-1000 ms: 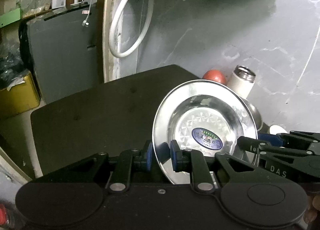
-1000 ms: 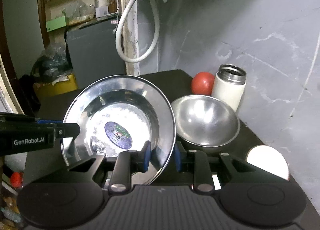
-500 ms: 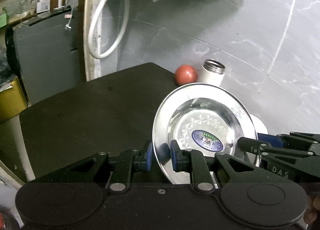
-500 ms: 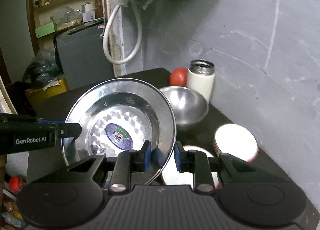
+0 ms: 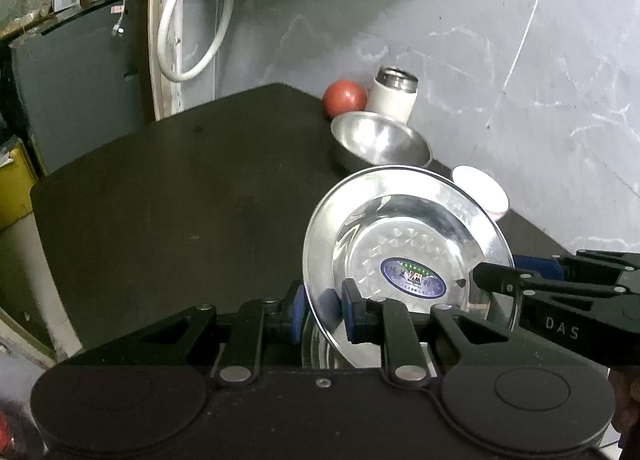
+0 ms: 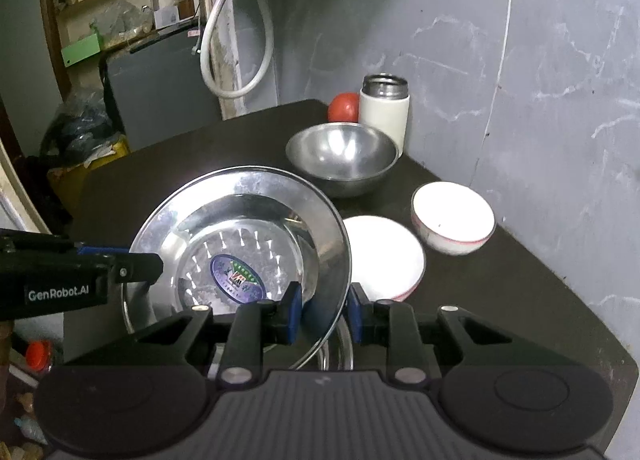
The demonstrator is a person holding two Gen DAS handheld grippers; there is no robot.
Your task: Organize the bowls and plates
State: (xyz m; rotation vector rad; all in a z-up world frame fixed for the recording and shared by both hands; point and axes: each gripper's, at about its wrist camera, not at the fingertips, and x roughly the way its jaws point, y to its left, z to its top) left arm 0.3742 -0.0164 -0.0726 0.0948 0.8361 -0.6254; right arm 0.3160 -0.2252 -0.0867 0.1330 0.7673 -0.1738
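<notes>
**Steel plate clamped at both rims above the desk**

Over the near part of the dark desk point(image 6: 224, 147), a steel plate point(image 6: 240, 236) with an oval sticker at its centre is held tilted between two grippers. At its left edge, the left gripper point(image 5: 320, 314) has its blue-padded fingers point(image 5: 298, 310) closed on the rim, one pad on each face of the metal. At the opposite edge, the right gripper point(image 6: 322, 314) is likewise clamped on the plate's rim, which passes between its pads (each camera also shows the other gripper's dark arm reaching in from the side).

Under the plate, a second steel rim shows between the fingers; what it belongs to cannot be told.

Further right on the desk, a white plate point(image 6: 386, 260) lies flat, partly hidden behind the steel plate's edge. Just beyond it stands a steel bowl point(image 6: 344, 157), and to the right a white bowl point(image 6: 452, 219) with a red line near its base, apart from the white plate. At the far corner by the grey wall, a white flask point(image 6: 384, 107) with a steel neck stands upright just behind the steel bowl, with a red ball point(image 6: 343, 107) beside it.
</notes>
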